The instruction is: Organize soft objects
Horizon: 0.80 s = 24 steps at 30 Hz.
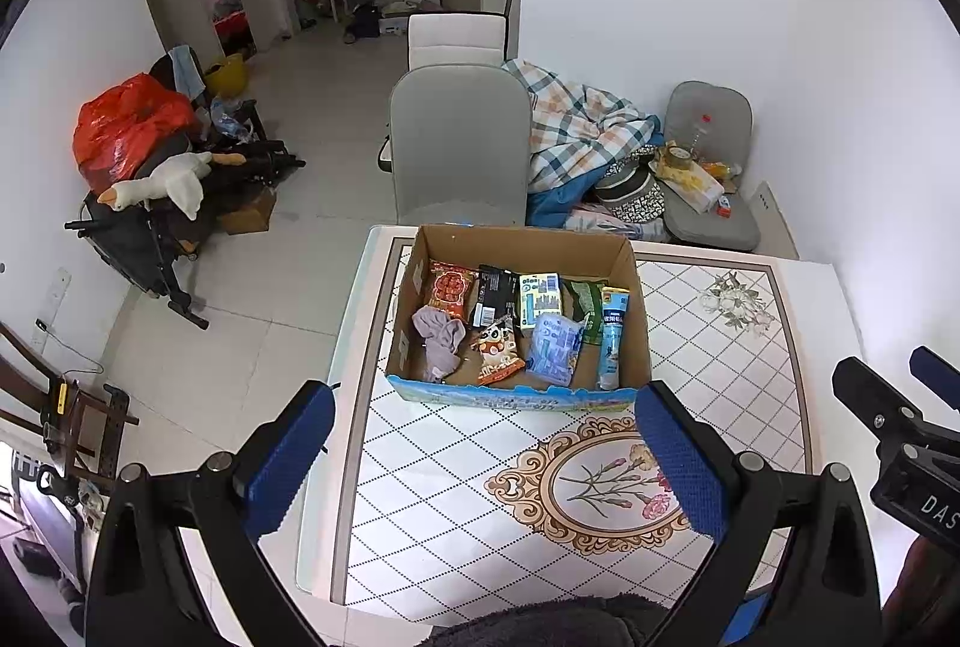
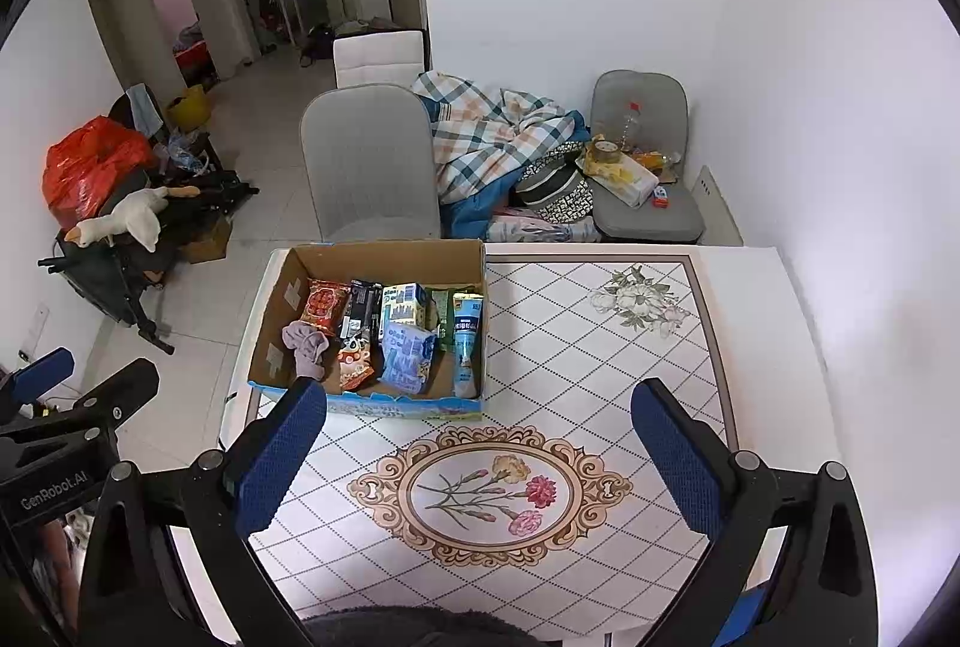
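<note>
An open cardboard box [image 1: 639, 305] [image 2: 276, 305] stands on the patterned table [image 1: 720, 347] [image 2: 600, 347]. Inside lie a crumpled mauve cloth [image 1: 439, 338] [image 2: 307, 346], a red snack packet [image 1: 450, 287] [image 2: 324, 306], a pale blue soft pack [image 1: 553, 347] [image 2: 407, 353], a cartoon snack packet [image 1: 497, 350] [image 2: 354, 362], a blue-and-white tube [image 1: 613, 338] [image 2: 465, 341] and other packets. My left gripper [image 1: 489, 458] hangs open above the table, just short of the box. My right gripper [image 2: 483, 458] is open too, empty, to the right of the box's near wall.
A grey chair [image 1: 459, 143] [image 2: 369, 161] stands behind the table. A plaid blanket [image 1: 579, 125] [image 2: 492, 131] and a second chair with clutter [image 1: 708, 167] [image 2: 642, 173] fill the corner. A goose plush [image 1: 162, 182] [image 2: 123, 221] and red bag [image 1: 129, 122] sit left on the floor.
</note>
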Each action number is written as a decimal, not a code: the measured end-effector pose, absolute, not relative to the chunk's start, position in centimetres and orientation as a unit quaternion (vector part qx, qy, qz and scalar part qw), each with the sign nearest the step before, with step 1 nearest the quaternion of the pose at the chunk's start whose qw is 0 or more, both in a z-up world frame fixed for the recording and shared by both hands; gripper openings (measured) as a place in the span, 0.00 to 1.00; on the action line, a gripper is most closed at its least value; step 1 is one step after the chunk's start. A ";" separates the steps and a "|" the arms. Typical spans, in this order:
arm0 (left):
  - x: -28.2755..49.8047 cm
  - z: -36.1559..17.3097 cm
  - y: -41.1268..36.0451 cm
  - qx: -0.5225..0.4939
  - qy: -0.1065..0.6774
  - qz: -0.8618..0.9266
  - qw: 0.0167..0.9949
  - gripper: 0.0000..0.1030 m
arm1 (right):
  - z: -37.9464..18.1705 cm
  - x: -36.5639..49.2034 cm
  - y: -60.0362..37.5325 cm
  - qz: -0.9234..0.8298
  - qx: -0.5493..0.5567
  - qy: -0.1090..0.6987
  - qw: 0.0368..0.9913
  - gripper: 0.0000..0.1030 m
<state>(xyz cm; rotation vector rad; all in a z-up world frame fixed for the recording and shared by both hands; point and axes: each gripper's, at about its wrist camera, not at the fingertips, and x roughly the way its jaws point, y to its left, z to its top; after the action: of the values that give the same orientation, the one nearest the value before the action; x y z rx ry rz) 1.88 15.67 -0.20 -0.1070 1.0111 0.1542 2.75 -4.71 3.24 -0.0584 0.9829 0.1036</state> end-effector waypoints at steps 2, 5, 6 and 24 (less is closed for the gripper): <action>1.9 -0.1 15.7 -0.050 0.483 0.074 0.871 1.00 | 3.2 2.7 -4.7 0.050 -0.027 0.472 0.880 1.00; 1.9 0.0 15.8 -0.049 0.483 0.076 0.871 1.00 | 3.2 2.8 -4.7 0.049 -0.027 0.472 0.880 1.00; 1.9 0.0 15.8 -0.049 0.482 0.076 0.871 1.00 | 3.3 2.8 -4.7 0.050 -0.027 0.472 0.880 1.00; 2.0 -0.4 15.3 -0.048 0.481 0.077 0.872 1.00 | 3.5 3.0 -4.9 0.044 -0.022 0.471 0.881 1.00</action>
<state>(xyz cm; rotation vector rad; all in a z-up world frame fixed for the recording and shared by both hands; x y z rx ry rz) 1.96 15.34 -0.36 -0.0993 1.0056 0.1600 3.02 -4.90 3.50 -0.0449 0.9821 0.0920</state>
